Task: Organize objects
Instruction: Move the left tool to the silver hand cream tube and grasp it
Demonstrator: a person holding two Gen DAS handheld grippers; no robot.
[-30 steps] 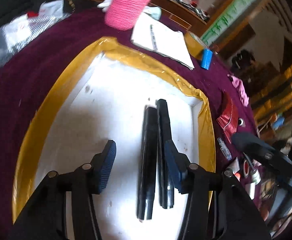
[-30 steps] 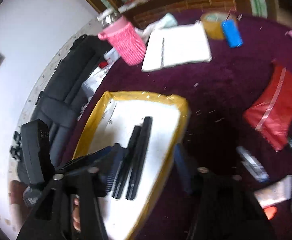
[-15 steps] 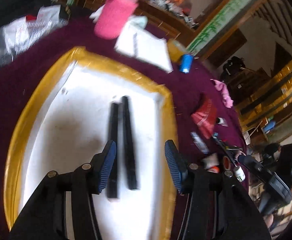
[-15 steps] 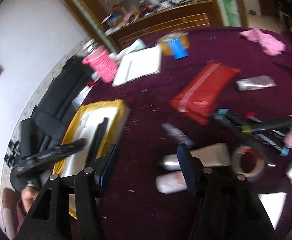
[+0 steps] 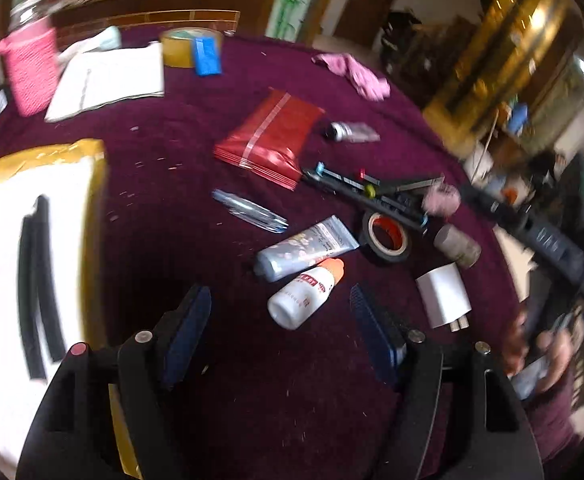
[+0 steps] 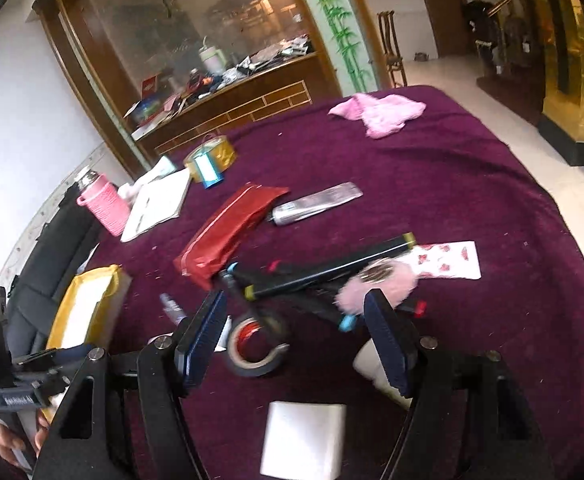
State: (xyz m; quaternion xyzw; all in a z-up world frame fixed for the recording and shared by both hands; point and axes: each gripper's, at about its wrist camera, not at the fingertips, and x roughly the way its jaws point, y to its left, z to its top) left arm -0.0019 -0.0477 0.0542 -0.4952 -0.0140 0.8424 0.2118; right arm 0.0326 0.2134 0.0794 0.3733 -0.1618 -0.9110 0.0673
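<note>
Two black sticks lie side by side on the white tray with a yellow rim at the left. My left gripper hovers to the right of the tray over the purple cloth, its jaws opening and empty; a white bottle with an orange cap lies just ahead of its tips. My right gripper is also opening, above a roll of tape that its pads do not touch. Black markers and a pink puff lie just beyond. The tray shows at the far left.
Scattered on the table: red bag, flowered tube, clear pen, white charger, grey cylinder, silver tube, pink cloth, notebook, pink cup, yellow tape.
Both grippers have swung right, away from the tray and over the scattered items. The two black sticks stay on the tray. Both pairs of jaws stand wider.
</note>
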